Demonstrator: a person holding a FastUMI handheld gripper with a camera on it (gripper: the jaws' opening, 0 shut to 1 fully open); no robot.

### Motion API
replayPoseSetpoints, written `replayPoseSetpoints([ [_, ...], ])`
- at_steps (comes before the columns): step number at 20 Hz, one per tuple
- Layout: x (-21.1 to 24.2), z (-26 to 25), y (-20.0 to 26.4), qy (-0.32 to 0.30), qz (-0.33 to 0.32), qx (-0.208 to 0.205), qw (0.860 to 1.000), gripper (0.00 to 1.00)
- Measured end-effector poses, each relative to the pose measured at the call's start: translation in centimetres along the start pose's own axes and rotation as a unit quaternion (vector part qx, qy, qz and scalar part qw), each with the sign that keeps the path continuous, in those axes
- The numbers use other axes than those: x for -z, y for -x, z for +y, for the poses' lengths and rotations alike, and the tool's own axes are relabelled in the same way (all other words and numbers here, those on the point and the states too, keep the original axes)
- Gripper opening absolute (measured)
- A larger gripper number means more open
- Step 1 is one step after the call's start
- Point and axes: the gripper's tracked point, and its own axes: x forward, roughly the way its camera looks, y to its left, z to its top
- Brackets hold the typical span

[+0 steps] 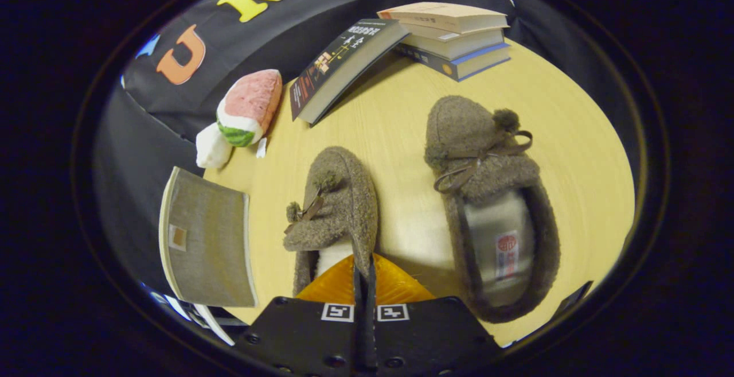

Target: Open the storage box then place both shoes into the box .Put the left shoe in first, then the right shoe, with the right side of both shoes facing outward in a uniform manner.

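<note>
Hand-held gripper (364,276): fingers pressed together on the side wall of the left shoe (335,205), which is tipped and seems lifted off the worktop (395,113). Fleecy slipper, judged light, soft, floppy; the collar rim gives the firmest hold, though the toe may droop.
Right shoe (493,205): flat on the worktop, just beside the fingers, opening up.
Box (207,239): grey fabric panel beside the left shoe; partly cut off, so whether the lid stands open is unclear.
Left shoe's heel: hidden behind the fingers.
</note>
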Motion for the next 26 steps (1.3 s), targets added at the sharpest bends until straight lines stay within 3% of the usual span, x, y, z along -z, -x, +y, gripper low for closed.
replayPoseSetpoints([
  [7,-1.2,5.7,6.4,-0.023,-0.05,-0.026,0.998,0.0],
  [16,-3.9,21.7,13.1,-0.018,-0.14,-0.091,0.986,0.0],
  [21,-1.4,31.0,11.0,0.01,-0.144,-0.107,0.984,0.0],
  [26,3.4,35.2,5.8,0.028,-0.108,-0.098,0.989,0.0],
])
